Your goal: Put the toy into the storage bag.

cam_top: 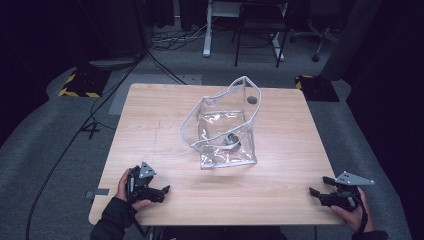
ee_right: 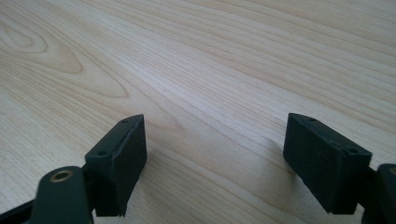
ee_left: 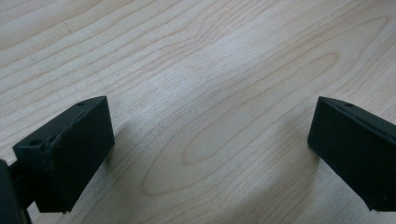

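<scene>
A clear plastic bag [cam_top: 225, 127] with a white-trimmed rim stands open near the middle of the wooden table [cam_top: 150, 120]. A small dark round object [cam_top: 232, 139] lies inside it. My left gripper [cam_top: 165, 190] rests at the front left of the table, held by a hand, its jaws apart and pointing right. In the left gripper view its open jaws [ee_left: 210, 140] frame bare wood. My right gripper [cam_top: 314, 191] sits at the front right corner, pointing left. The right gripper view shows its jaws [ee_right: 215, 158] standing wide over bare wood, with nothing between them.
A dark round spot [cam_top: 252, 100] lies on the table behind the bag. Beyond the table are grey carpet, cables, a desk frame [cam_top: 207, 30] and chair legs. The near table edge [cam_top: 210, 222] runs just behind both grippers.
</scene>
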{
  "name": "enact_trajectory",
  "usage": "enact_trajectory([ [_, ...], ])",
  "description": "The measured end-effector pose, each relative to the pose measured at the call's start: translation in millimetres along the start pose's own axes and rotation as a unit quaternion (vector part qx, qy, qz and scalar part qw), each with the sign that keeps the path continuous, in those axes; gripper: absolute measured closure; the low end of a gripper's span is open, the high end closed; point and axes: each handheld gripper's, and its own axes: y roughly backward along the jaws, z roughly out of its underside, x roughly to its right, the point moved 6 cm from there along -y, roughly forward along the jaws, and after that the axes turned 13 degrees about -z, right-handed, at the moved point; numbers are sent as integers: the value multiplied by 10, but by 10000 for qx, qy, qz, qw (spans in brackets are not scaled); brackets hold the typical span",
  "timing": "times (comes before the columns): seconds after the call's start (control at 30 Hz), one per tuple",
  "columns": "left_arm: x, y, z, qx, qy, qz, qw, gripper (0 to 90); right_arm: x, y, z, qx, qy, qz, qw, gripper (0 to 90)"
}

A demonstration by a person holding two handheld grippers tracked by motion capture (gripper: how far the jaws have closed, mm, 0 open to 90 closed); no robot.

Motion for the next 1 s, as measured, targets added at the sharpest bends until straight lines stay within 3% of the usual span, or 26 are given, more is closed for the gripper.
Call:
enact_trajectory([
  [1.0,-5,-2,-4,-4,-14,-9,10000,6,12,1,0,-11,20,4,10000,219],
])
